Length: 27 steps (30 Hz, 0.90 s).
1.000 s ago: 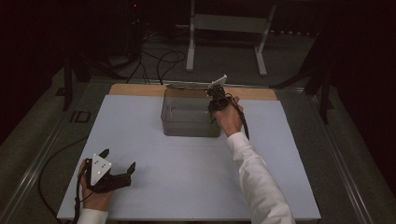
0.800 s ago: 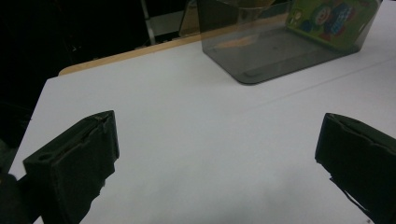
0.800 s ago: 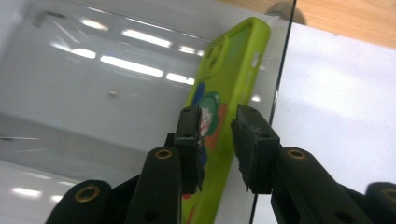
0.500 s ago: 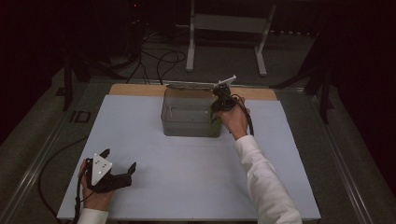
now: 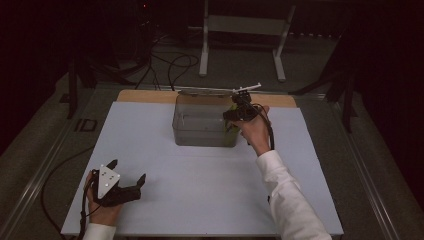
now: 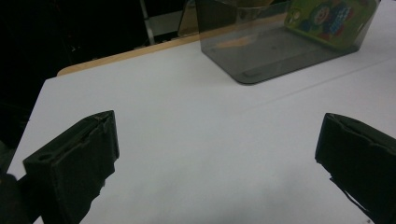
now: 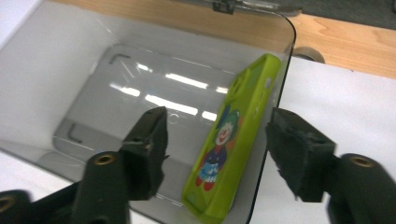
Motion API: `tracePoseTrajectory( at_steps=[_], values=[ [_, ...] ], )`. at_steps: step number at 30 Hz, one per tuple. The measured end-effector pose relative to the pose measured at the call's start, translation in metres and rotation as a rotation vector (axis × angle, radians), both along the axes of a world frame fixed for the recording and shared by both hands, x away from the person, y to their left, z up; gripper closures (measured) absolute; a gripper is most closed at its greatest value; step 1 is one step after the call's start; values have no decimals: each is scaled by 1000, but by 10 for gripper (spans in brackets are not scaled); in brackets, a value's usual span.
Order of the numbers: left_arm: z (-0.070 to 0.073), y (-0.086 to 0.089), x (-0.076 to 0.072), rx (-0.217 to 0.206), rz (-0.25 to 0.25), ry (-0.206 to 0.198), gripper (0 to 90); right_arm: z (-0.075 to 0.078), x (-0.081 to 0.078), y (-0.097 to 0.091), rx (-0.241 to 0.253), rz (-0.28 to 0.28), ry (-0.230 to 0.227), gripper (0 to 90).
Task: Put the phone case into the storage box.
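Where it lies now: the green phone case (image 7: pixel 236 140) leans on its long edge against the right wall inside the clear box (image 7: pixel 70 79), which stands at the far side of the white tabletop (image 5: pixel 210 200).
Weight: it looks thin and light, I think, so a soft squeeze should do.
Feel: it is probably bendy rubber or plastic, a bit springy, and not easy to break.
Slippery or not: the clown picture side looks smooth, so it may slide if it is pinched loosely.
Best place to hold: the two long edges near the middle, or the top edge that sticks up.
Right tongs (image 7: pixel 217 140): they have just been opening and now stand apart over the box, one side inside it and one outside the wall, not pressing on the case.
Left tongs (image 6: pixel 215 154): wide apart, with nothing between them, low over the tabletop near the person.
Watch out for: the box wall sits right beside the case, so there is little room to slip in.
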<state>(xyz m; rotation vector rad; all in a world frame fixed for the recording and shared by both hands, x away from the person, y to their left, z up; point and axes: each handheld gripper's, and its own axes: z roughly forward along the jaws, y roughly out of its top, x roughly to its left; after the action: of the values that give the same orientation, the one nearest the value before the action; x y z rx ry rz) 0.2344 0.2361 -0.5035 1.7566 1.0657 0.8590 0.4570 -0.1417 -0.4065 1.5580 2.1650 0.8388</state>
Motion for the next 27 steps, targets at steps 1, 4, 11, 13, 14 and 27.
tracePoseTrajectory(
  at_steps=[1,4,11,13,14,27],
  values=[
    [0,0,0,2,0,1,0,0,-2,-2,9,8,-6,344],
    [0,-1,0,1,-1,1,1,0,-7,-8,22,31,-21,294],
    [-1,-1,0,6,-4,5,0,-4,-24,-23,-7,31,-97,187],
    [-1,-1,0,6,-4,4,0,-4,-30,-27,4,28,-119,164],
    [0,-1,0,5,-3,4,0,-3,-33,-29,17,30,-134,158],
    [-1,-2,1,2,-6,7,1,-8,-87,-58,68,55,-344,132]
  ],
)
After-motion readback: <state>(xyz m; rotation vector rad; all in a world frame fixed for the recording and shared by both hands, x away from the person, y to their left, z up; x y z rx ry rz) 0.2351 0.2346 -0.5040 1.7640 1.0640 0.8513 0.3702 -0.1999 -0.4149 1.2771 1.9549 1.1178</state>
